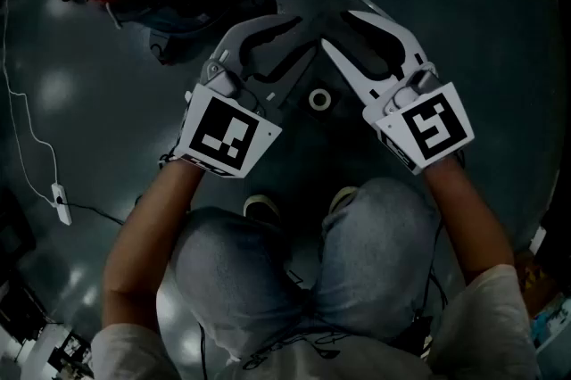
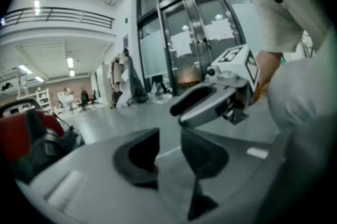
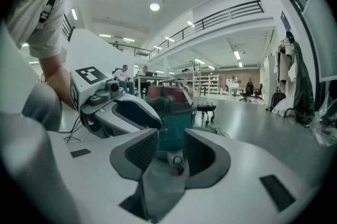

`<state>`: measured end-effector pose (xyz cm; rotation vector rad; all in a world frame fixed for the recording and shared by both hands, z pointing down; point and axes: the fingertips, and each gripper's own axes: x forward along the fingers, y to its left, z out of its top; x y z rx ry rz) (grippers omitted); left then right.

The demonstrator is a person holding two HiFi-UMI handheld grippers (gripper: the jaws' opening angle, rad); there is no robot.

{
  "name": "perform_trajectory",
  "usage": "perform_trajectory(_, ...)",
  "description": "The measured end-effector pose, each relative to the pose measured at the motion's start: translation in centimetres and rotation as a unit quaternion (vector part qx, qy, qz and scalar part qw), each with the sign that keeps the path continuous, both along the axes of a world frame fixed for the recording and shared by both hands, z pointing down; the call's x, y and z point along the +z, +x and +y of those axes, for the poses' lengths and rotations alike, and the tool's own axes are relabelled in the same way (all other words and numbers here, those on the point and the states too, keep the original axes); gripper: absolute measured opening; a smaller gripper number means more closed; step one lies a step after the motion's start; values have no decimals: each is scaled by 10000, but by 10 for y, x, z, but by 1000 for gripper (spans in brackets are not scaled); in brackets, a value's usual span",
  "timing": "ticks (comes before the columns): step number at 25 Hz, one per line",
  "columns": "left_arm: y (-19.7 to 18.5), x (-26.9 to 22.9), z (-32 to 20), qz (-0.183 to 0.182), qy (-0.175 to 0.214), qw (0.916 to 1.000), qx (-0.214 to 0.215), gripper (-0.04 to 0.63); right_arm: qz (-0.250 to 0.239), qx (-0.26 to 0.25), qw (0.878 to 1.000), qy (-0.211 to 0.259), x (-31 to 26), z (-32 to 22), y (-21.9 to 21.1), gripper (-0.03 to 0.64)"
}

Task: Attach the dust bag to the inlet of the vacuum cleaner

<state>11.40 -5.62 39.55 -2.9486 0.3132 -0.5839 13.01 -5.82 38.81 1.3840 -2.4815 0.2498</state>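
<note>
Fingers (image 3: 210,157) wide and empty, the left gripper (image 1: 299,37) and right gripper (image 1: 337,27) hung low over the floor (image 1: 80,84), tip to tip, seemingly poised to lift something. Pale ring (image 1: 319,99), perhaps the dust bag's mouth, lay flat between them, facing up. Vacuum cleaner (image 3: 171,107) stood upright, well apart.

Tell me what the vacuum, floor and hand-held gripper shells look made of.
Vacuum: smooth red top, teal drum, dull sheen; likely moulded plastic.
Floor: hard glossy grey, mirrors the lights; probably sealed concrete or epoxy.
Shells of left hand-held gripper and right hand-held gripper: matt white, rounded; probably plastic. Dark pads show cross-hatching, maybe rubber.
</note>
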Motion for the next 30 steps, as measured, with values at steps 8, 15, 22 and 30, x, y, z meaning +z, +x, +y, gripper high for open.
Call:
perform_trajectory(8,-11,196,64,-1587,-33,9800,1202,147,480,-320,9924,-1087,170,60,3,153)
perform_trajectory(15,-13,307,118,-2488,470,9402,2279,150,795,-544,9773,-1888,281,111,-19,160)
perform_trajectory(22,-24,354,134,-2962,879,9061,2891,152,636,-412,9698,-2317,321,132,-28,171)
perform_trajectory(30,-39,384,133,-3597,1217,8680,3198,155,1408,-669,9543,-2550,359,151,-33,180)
